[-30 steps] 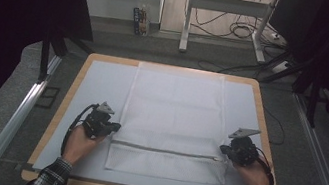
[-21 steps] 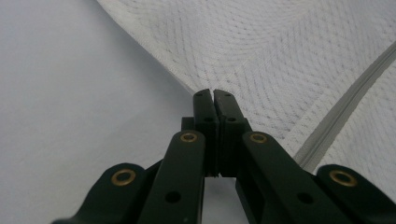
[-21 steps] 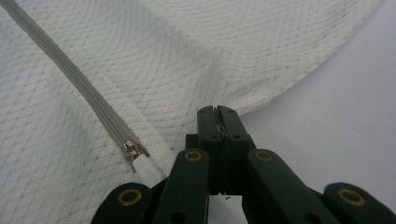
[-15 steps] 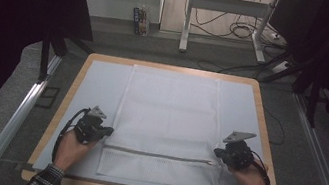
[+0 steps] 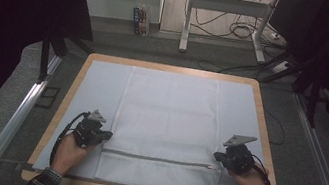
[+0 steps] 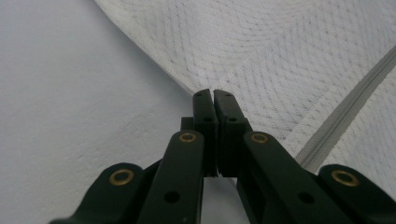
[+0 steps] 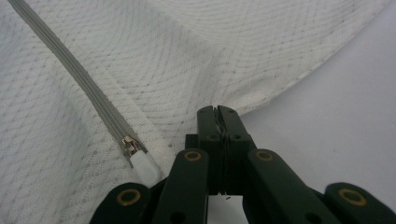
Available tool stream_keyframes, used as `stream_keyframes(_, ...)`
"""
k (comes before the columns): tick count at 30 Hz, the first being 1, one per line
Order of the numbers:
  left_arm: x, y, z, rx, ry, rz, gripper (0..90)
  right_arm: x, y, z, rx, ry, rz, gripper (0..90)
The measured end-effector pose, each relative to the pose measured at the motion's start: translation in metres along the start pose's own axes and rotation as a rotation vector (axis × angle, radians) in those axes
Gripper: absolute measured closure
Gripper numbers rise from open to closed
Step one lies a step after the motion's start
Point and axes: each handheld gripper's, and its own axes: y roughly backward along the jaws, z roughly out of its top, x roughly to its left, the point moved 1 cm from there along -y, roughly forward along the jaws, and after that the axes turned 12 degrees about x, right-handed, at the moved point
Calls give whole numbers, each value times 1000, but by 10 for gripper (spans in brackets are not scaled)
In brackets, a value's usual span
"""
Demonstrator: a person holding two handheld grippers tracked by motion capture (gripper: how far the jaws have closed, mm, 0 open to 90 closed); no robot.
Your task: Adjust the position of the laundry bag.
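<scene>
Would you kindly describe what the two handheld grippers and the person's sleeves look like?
Both the left gripper and right gripper are black, each topped by a grey three-cornered plate and trailing a black cable. Their black jaws carry brass-coloured rivets. The person wears plaid sleeves.

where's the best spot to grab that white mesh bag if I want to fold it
Take the mesh bag by its two side edges, beside the zipper, one tool from each side. It lies flat, so only the hemmed edges give something to pinch. The left tool and right tool already sit there, shut on those edges.
</scene>
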Motion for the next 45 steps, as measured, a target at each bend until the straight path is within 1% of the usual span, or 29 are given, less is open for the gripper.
stream_keyframes(1, 0, 0, 0, -5, 0, 1, 873, 0, 1, 0, -5, 0, 0, 878)
stream_keyframes(2, 0, -1, 0, -10, 5, 7, 841, 0, 1, 0, -11, 0, 0, 868)
stream_keyframes(3, 0, -1, 0, -10, 5, 7, 789, -1, 1, 0, -21, 3, -4, 842)
stream_keyframes(5, 1, -2, 0, -17, 9, 11, 692, -2, 3, 0, -43, 0, -14, 764)
stream_keyframes(7, -1, -4, 1, -27, 16, 30, 587, -2, 4, 0, -57, -10, -24, 662)
stream_keyframes(9, -1, -4, 2, -30, 16, 29, 501, -3, 3, 0, -61, -12, -39, 577)
stream_keyframes(10, -3, -4, 2, -40, 10, 34, 448, -4, 2, 0, -61, -9, -49, 533)
stream_keyframes(11, -3, -5, 2, -45, 10, 39, 391, -4, 2, 1, -63, -11, -52, 495)
stream_keyframes(12, -3, -4, 3, -50, 6, 39, 353, -4, 1, 1, -65, -13, -50, 456)
stream_keyframes(14, -4, -4, 3, -66, -2, 35, 294, -4, 0, 2, -69, -11, -49, 372)
stream_keyframes(17, -8, -2, 3, -79, -15, 31, 241, -3, -1, 2, -72, 4, -57, 290)
stream_keyframes(19, -11, -1, 3, -86, -20, 36, 177, -2, 0, 2, -82, 8, -52, 255)
stream_keyframes(21, -14, 0, 2, -89, -24, 38, 140, -1, 1, 2, -100, 10, -38, 200)
stream_keyframes(23, -21, 3, 1, -91, -48, 56, 95, 1, 2, 2, -113, 22, -6, 157)
stream_keyframes(24, -24, 3, 0, -85, -57, 62, 74, 2, 3, 1, -120, 22, -4, 137)
stream_keyframes(25, -26, 3, -1, -83, -63, 71, 61, 2, 3, 1, -122, 27, -2, 107)
stream_keyframes(26, -28, 4, -3, -77, -73, 71, 59, 4, 3, 1, -125, 30, 4, 89)
stream_keyframes(28, -30, 3, -6, -68, -88, 70, 35, 5, 2, -1, -124, 37, 9, 64)
stream_keyframes(30, -31, 3, -9, -66, -95, 74, 35, 8, 2, -3, -125, 43, 7, 54)
stream_keyframes(33, -31, 5, -12, -79, -94, 74, 30, 9, 4, -5, -135, 52, 0, 42)
stream_keyframes(34, -31, 6, -15, -95, -96, 75, 28, 10, 5, -6, -138, 45, 1, 39)
stream_keyframes(35, -31, 7, -16, -99, -98, 74, 26, 10, 5, -7, -140, 46, 2, 37)
stream_keyframes(38, -32, 6, -19, -96, -100, 80, 24, 11, 6, -9, -135, 42, 15, 33)
stream_keyframes(39, -32, 6, -21, -90, -104, 88, 24, 12, 5, -10, -132, 36, 25, 30)
stream_keyframes(41, -33, 6, -22, -88, -100, 90, 24, 12, 5, -11, -124, 36, 36, 25)
stream_keyframes(43, -32, 5, -22, -91, -99, 86, 24, 12, 4, -12, -113, 35, 34, 14)
stream_keyframes(45, -32, 5, -22, -93, -96, 81, 24, 11, 3, -12, -110, 29, 44, 0)
